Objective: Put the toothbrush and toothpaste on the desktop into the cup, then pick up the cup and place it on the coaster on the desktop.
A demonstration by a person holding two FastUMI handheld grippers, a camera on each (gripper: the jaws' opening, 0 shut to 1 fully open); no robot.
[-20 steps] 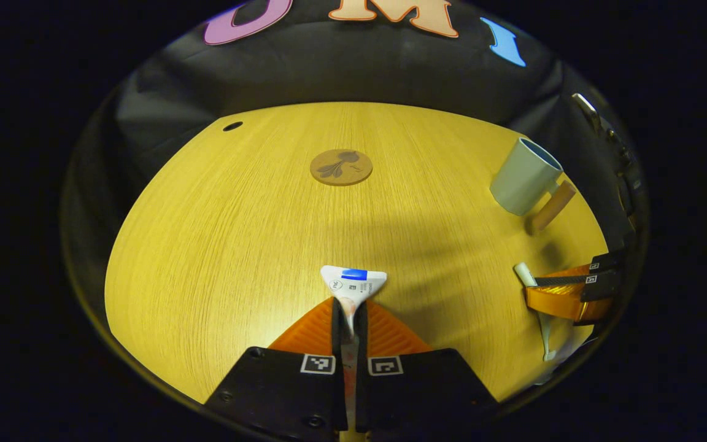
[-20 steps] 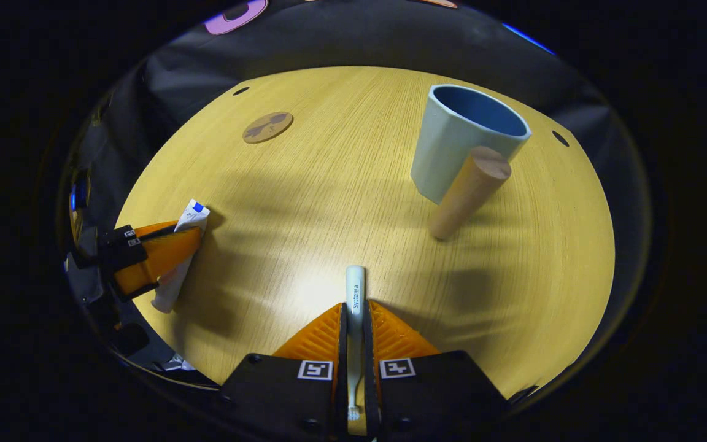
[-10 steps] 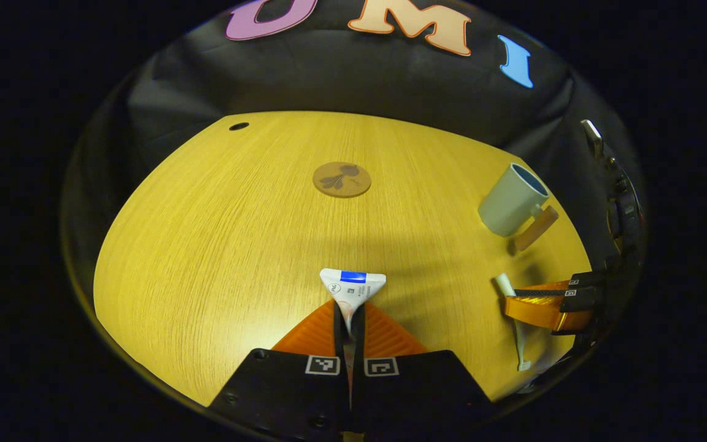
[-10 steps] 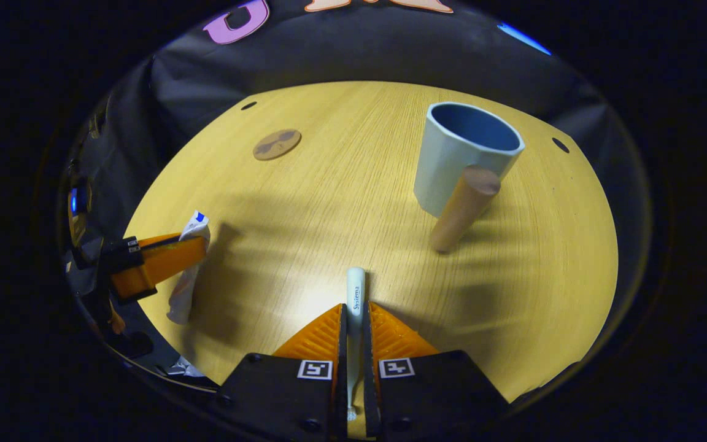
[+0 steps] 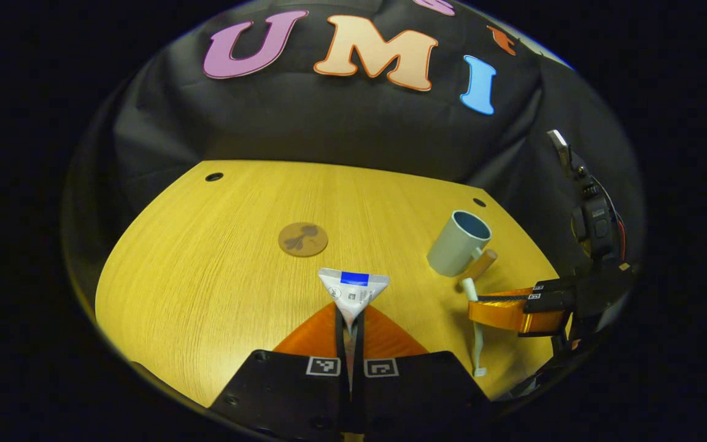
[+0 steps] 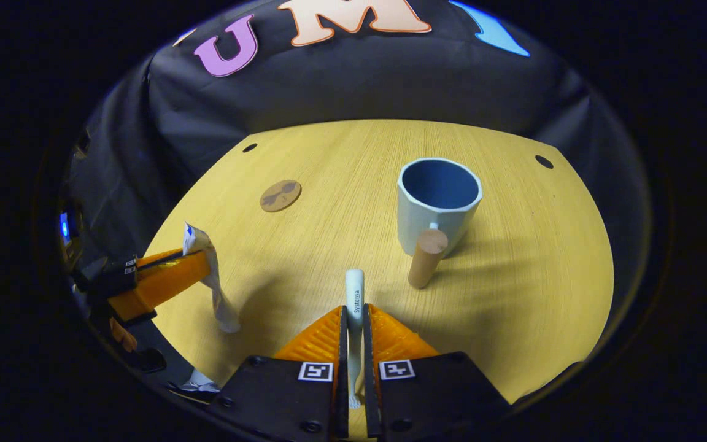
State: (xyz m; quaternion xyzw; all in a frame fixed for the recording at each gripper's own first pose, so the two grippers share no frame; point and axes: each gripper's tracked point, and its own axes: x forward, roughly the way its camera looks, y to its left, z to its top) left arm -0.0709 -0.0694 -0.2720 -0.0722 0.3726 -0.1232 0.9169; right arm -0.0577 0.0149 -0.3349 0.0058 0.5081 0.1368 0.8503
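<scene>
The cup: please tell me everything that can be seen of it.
The cup is pale grey-green outside and blue inside, with faintly faceted walls and a matte look. It stands upright on the wooden desktop, its mouth open upward and nothing visible inside. A round wood-coloured handle juts from its near side, slanting down toward the desktop. In the left gripper view it stands right of the coaster, apart from it. Nothing grips it.

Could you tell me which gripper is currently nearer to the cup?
Right. The right gripper, holding the toothbrush, sits just short of the cup; the left gripper, holding the toothpaste, is farther off.
</scene>
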